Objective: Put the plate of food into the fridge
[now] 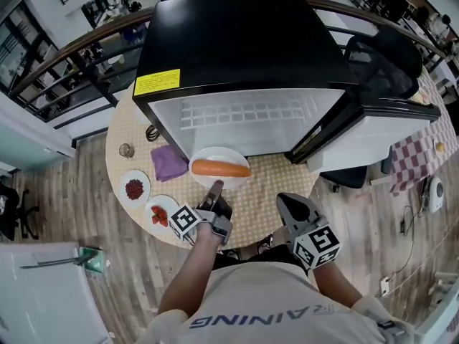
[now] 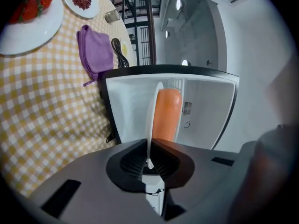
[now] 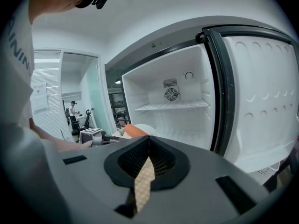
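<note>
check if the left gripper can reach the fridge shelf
Likely yes: the fridge door stands wide open and the left gripper, shut on the plate, faces the opening with nothing before the shelf.

A pale wood plank floor (image 1: 64, 185) is seen all round, with a few cables (image 1: 410, 213) left trailing over it on the right. A round tabletop (image 1: 265, 192) covered in yellow check cloth is set in the middle, right up against a curved railing (image 1: 72, 49), and an open office area can be made out beyond that. A black office chair (image 1: 384, 63) is parked behind on the right, next to a red-and-white checked cloth (image 1: 412, 160). Another dark chair (image 1: 8, 217) is cut off at the left edge. The walls (image 3: 154, 13) are painted plain white, a glass partition (image 3: 88, 92) is fitted further back, and the place is lit by round ceiling lights (image 2: 179, 4).
</note>
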`<move>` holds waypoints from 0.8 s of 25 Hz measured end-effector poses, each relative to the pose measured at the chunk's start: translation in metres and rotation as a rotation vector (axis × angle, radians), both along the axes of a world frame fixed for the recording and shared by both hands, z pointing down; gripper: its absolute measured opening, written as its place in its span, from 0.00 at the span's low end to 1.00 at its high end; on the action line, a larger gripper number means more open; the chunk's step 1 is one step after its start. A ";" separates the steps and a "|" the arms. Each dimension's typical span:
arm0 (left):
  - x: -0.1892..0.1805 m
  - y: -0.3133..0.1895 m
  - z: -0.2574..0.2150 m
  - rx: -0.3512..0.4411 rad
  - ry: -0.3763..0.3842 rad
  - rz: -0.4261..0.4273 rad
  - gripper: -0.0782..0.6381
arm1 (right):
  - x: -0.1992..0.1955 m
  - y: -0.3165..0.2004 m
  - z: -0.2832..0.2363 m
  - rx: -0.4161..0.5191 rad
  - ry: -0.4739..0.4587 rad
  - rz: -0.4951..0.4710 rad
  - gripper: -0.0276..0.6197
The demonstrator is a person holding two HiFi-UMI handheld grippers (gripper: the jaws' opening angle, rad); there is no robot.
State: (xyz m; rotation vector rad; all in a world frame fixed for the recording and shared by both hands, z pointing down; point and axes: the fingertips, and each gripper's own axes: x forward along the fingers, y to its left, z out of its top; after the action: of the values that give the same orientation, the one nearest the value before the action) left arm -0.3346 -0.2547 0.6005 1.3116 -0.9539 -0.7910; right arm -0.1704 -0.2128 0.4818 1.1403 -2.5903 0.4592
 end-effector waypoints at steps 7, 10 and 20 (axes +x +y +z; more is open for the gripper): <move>0.022 -0.048 0.014 -0.014 -0.012 -0.008 0.15 | 0.018 0.002 0.006 -0.016 0.015 0.019 0.07; 0.027 -0.063 0.021 -0.031 -0.023 -0.015 0.15 | 0.025 0.000 0.008 -0.021 0.017 0.024 0.07; 0.029 -0.130 0.044 -0.095 -0.043 -0.086 0.15 | 0.046 -0.004 0.018 -0.052 0.033 0.032 0.07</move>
State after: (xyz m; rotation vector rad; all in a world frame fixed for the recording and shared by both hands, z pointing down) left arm -0.3051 -0.3852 0.6446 1.2157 -1.0756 -0.7764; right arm -0.1240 -0.2163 0.5002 1.1637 -2.5206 0.5074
